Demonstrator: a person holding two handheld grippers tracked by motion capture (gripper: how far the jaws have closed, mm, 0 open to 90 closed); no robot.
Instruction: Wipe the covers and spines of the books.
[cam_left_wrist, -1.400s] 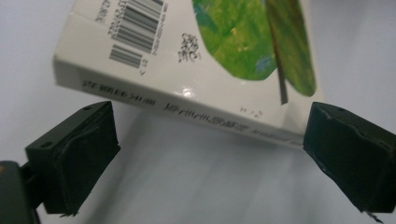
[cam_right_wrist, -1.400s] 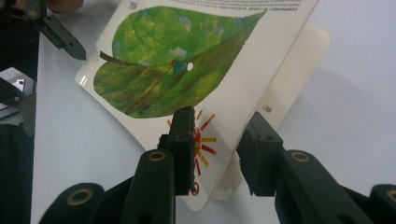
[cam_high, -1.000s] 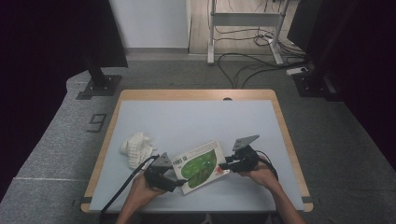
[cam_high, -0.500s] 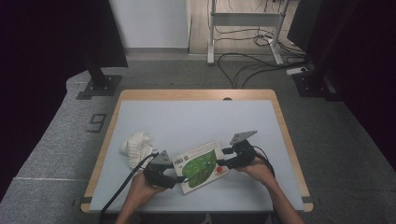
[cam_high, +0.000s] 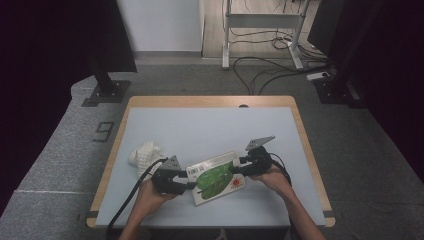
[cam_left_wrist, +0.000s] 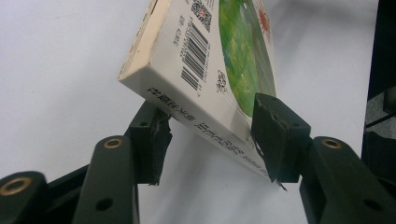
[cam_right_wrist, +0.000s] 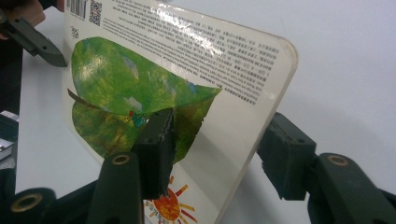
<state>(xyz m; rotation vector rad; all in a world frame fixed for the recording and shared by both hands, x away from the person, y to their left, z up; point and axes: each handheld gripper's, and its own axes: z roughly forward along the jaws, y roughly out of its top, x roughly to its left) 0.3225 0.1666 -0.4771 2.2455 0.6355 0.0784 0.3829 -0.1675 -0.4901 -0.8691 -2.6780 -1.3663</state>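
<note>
A thick board book (cam_high: 215, 177) with a green leaf and a red sun on its cover hangs tilted just above the table, between my two grippers. My left gripper (cam_high: 192, 184) holds its spine end, where the barcode is. Its jaws have just been closing, and its pads now press on the cover and underside of the book (cam_left_wrist: 210, 56). My right gripper (cam_high: 239, 170) grips the opposite edge. Its jaws have just been closing too, one pad on the leaf picture of the book (cam_right_wrist: 187, 79), the other behind the board.
A crumpled white cloth (cam_high: 146, 155) lies on the pale blue table top (cam_high: 210, 125), left of the left gripper. A black cable (cam_high: 127, 202) trails off the front edge. The left gripper's jaw tip (cam_right_wrist: 32, 39) shows beyond the book.
The hands and the book have stayed almost where they were. The right gripper sits slightly nearer the book's edge than a second ago.
</note>
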